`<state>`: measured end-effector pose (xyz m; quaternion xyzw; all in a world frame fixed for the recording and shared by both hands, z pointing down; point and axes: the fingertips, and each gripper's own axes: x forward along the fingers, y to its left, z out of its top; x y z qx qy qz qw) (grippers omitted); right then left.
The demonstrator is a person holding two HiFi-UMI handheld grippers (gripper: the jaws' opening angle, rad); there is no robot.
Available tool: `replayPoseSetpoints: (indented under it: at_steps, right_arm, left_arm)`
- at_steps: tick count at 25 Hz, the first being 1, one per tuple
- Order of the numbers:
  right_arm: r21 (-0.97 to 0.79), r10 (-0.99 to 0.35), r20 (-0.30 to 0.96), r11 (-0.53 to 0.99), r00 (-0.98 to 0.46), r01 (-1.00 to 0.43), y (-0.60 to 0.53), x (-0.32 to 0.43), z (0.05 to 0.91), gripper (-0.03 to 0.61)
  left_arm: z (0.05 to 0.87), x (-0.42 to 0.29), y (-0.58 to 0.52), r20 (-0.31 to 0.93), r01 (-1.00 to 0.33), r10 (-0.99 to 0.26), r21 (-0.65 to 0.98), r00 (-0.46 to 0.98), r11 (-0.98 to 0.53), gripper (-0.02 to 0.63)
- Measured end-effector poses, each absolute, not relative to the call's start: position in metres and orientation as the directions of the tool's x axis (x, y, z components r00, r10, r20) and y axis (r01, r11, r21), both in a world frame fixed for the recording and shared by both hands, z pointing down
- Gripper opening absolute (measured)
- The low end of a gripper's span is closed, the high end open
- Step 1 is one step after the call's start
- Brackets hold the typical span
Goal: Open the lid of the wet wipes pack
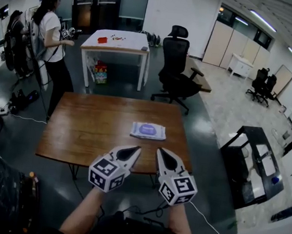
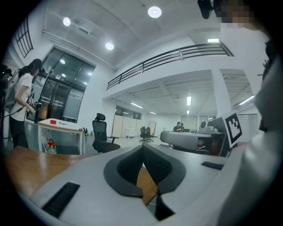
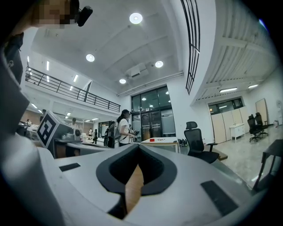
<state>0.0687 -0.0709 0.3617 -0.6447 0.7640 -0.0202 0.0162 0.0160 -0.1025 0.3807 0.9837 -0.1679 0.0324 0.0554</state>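
At the near edge of the wooden table (image 1: pixel 81 132), the left gripper (image 1: pixel 133 150) and the right gripper (image 1: pixel 161 153) are held side by side and level. Each has its jaws brought together on nothing — only the table's wood is seen through the slot behind the meeting tips. Closed tips are judged to suit the job: a narrow point can be slipped under a flap's edge while the other gripper pins the pack down. The wet wipes pack (image 1: pixel 148 131) is laid flat near the table's middle, at twelve o'clock from the pair and apart from both. Its purple lid (image 1: pixel 147 129) is faced upward and apparently shut, so it can be reached from above. Further off, an office chair (image 1: pixel 175 65) is seen at one o'clock, and a person (image 1: pixel 51 35) beside a white table (image 1: pixel 118 40) at ten o'clock.
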Motion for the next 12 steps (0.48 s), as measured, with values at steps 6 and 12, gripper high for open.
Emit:
replayPoseSetpoints:
  at_steps: [6,12]
  right_arm:
    - [-0.038,-0.990,0.043,0.136,-0.138,-0.990,-0.107,0.065,0.368,0.012]
    - [-0.005,-0.988,0.092,0.126,-0.126,-0.992,-0.135,0.072,0.384,0.012]
  left_arm:
    - [0.387,0.015,-0.142,0.095,-0.311,-0.301,0.118,0.949,-0.943,-0.005]
    - [0.405,0.018,-0.170,0.121,-0.312,-0.296,0.144,0.947,-0.939,-0.005]
